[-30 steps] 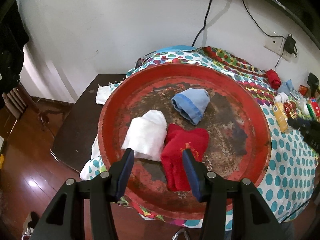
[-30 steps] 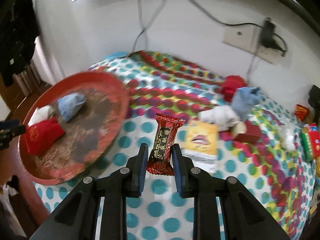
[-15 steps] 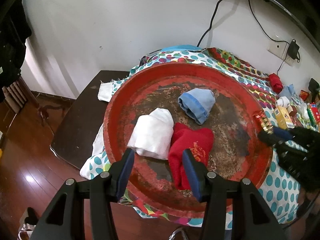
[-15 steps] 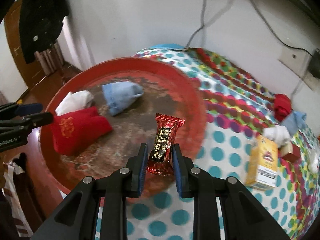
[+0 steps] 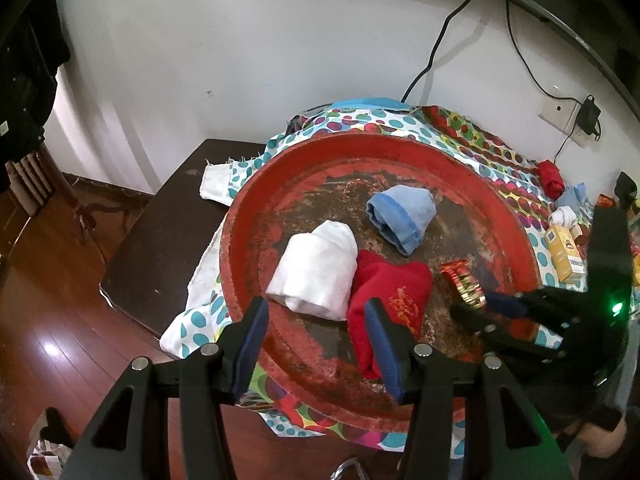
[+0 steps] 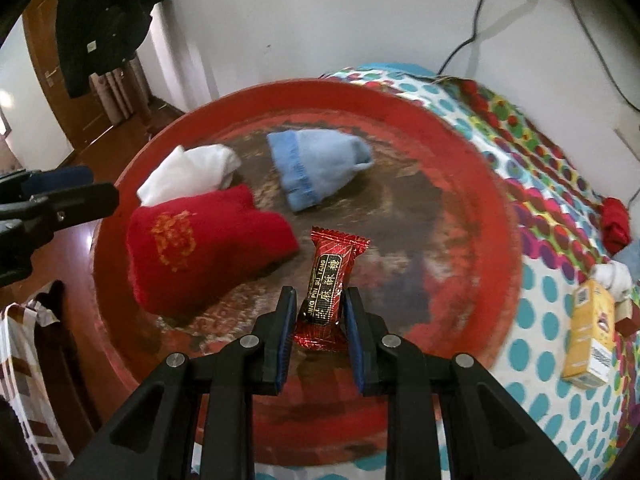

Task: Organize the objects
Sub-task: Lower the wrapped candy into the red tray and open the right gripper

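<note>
The right gripper (image 6: 319,322) is clamped on the lower half of a red foil candy packet (image 6: 329,282), held above the near right part of the round red tray (image 6: 472,152). The packet appears light, crinkly and likely slippery; its filled middle offers the surest hold, since the crimped ends would fold. The left gripper (image 5: 316,338) hangs with fingers apart and nothing between them over the tray's near rim. Farther in lie soft, compressible bundles: red sock (image 6: 200,248), white sock (image 6: 192,172), blue sock (image 6: 316,168). A yellow box (image 6: 588,336) stands on the spotted cloth to the right.

On tray (image 5: 256,216): 3 socks (image 5: 316,268), 1 candy (image 6: 326,284).
</note>
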{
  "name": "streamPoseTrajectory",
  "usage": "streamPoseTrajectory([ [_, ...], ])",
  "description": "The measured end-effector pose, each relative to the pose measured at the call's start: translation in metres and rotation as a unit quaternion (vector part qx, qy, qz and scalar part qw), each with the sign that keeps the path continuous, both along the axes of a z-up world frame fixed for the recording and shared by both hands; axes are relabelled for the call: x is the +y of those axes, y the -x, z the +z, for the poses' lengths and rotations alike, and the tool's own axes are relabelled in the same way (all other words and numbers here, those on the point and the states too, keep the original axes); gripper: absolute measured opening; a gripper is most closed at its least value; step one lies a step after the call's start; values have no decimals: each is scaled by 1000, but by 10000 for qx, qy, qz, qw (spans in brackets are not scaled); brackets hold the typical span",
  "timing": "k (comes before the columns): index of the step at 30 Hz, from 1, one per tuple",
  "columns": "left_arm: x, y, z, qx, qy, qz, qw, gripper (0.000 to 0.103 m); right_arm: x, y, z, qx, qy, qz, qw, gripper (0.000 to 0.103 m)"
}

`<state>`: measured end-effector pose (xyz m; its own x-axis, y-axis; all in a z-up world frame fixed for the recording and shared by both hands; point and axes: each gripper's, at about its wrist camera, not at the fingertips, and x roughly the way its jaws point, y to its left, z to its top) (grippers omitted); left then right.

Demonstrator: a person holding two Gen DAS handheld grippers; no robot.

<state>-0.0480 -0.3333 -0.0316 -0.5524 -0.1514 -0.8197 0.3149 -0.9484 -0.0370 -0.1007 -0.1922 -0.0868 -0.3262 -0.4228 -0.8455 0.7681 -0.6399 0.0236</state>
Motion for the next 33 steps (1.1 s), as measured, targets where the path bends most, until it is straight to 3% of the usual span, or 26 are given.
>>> streamPoseTrajectory([
  [16, 4, 1, -1, -39, -38, -87, 9999, 51, -23, -3, -15, -143, 46, 73, 9999, 23],
  [18, 5, 2, -2, -48, -45, -101, 9999, 51, -22, -3, -15, -129, 66, 75, 9999, 24],
  [22, 5, 2, -2, -54, -37, -105, 9999, 51, -18, -5, -11, 5, 121, 34, 9999, 39],
  [33, 10, 5, -5, -114, -10, -179, 9998, 51, 31, 4, 9, 67, 443, -367, 9983, 43],
])
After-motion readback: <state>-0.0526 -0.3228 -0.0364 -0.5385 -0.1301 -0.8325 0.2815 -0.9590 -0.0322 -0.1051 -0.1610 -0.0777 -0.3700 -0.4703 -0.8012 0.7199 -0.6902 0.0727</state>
